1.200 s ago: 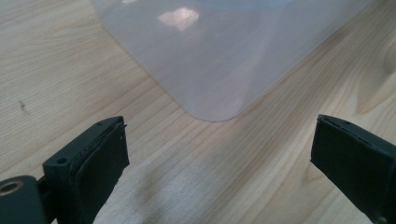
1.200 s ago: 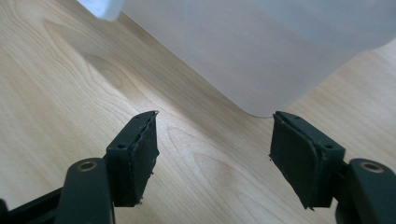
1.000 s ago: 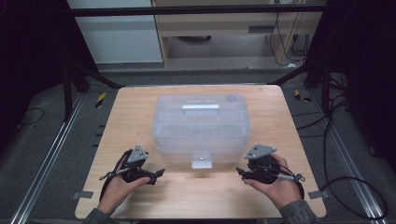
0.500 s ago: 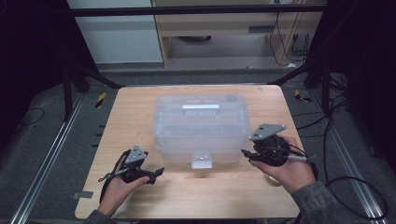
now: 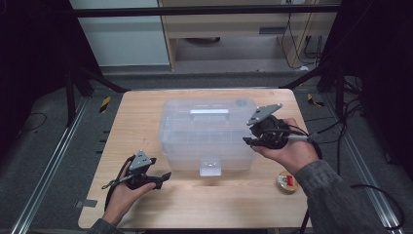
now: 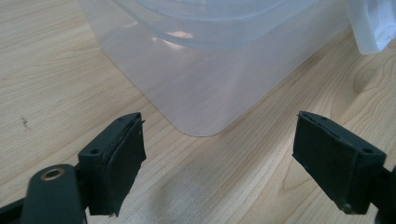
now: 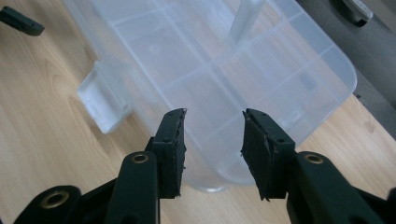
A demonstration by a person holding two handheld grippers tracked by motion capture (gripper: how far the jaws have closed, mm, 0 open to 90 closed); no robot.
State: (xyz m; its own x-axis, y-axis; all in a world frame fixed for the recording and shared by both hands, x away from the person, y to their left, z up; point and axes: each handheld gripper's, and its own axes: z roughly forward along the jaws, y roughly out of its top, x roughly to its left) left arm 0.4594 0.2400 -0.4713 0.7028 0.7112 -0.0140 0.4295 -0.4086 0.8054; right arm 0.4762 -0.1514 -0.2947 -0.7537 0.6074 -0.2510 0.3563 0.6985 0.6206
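Clear plastic box point(image 5: 207, 134) sits mid-table, lid on, long handle on top, white latch point(image 5: 210, 166) on its near side. Table point(image 5: 146, 112) is light wood.

Left gripper point(image 5: 158, 179) rests low on the near left of the table, just off the box's near left corner. In the left gripper view its jaws stand wide apart with nothing between them but bare wood; the box corner point(image 6: 201, 116) lies just beyond them. They have just been closing a little, gripping nothing.

Right gripper point(image 5: 249, 141) is held up off the table at the box's right end, tilted down toward the lid. In the right gripper view its jaws stand partly apart over the box's point(image 7: 224, 65) near right corner, nothing between the pads. They have just been closing.

Small round tape roll point(image 5: 286, 181) lies on the near right of the table, apart from the box.
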